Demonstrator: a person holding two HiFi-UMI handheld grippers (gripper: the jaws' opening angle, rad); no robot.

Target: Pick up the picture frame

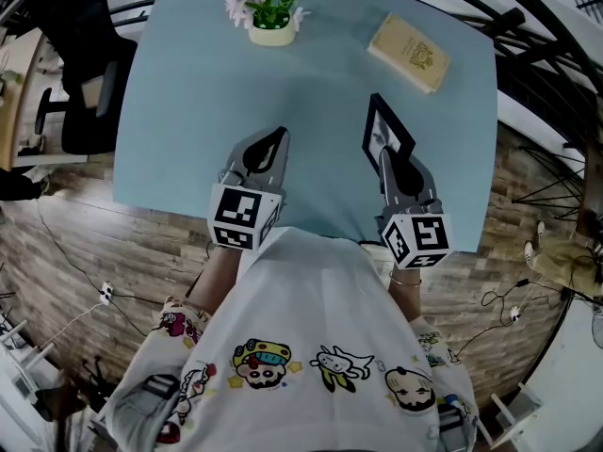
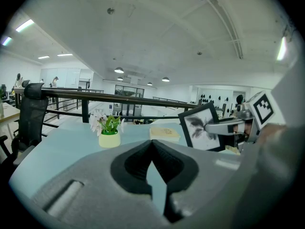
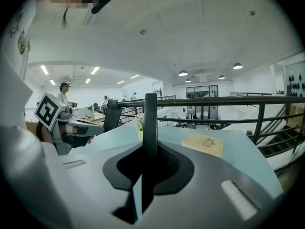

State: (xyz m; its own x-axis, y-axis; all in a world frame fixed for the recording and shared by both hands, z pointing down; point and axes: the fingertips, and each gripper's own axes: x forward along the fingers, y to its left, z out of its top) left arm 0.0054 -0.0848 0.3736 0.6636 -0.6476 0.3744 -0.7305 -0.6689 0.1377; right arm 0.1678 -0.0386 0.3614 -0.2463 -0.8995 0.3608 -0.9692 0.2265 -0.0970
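Jaws of the right claw (image 1: pixel 385 154) are clenched on the picture frame (image 1: pixel 386 128), pinching its black edge between the pads. The frame stands upright over the right half of the light blue table (image 1: pixel 188 111). In the right gripper view it shows edge-on, as a dark vertical bar rising out of the closed jaws. Its glazed face is turned toward the person's left, and the left gripper view shows a grey, ink-like print on white inside the black border. Whether the frame's lower edge touches the table or hangs just above it cannot be told. The left claw (image 1: pixel 275 142) is clenched on nothing, its jaw tips meeting, and it hangs over the near part of the table, beside the frame but apart from it. Both claws point away from the person and tilt slightly downward. A tan book (image 1: pixel 408 53) with a gold emblem on its cover lies flat near the far right corner, well apart from the frame. A pale yellow flower pot (image 1: pixel 271 34) with pinkish-white blossoms and green leaves stands near the far edge. A black office chair (image 1: pixel 80 73) sits off the table's left side on the wooden floor (image 1: pixel 113 243), and a dark railing (image 3: pixel 214 100) runs behind the table.
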